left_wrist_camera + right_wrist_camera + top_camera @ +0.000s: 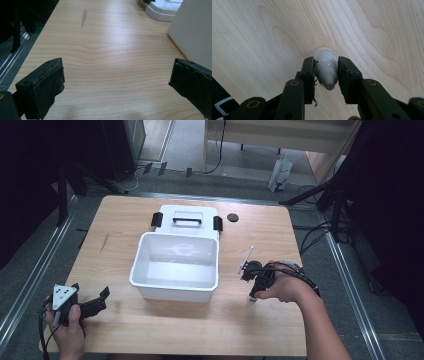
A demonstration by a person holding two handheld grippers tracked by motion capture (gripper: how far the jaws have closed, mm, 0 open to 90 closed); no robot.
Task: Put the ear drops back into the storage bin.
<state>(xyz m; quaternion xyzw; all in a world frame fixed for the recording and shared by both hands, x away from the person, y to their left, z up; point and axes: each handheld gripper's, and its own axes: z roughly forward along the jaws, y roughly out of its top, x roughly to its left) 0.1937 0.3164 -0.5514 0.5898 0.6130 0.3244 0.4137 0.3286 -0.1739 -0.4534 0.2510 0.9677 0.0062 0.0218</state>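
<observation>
A small white dropper bottle with a ribbed, pointed cap stands on the wooden table, cap end toward the camera. My right gripper points down over it and is shut on its cap, with a pad pressing on each side. In the high view this gripper is at the table's right, beside the open white box, and the bottle's white base peeks out below the hand. My left gripper rests near the front left corner, open, with bare wood between its jaws.
The white box's wall rises just right of the left gripper. Behind the box lies its white lid with a black handle and two black clasps. A small black round cap sits at the back right of the lid.
</observation>
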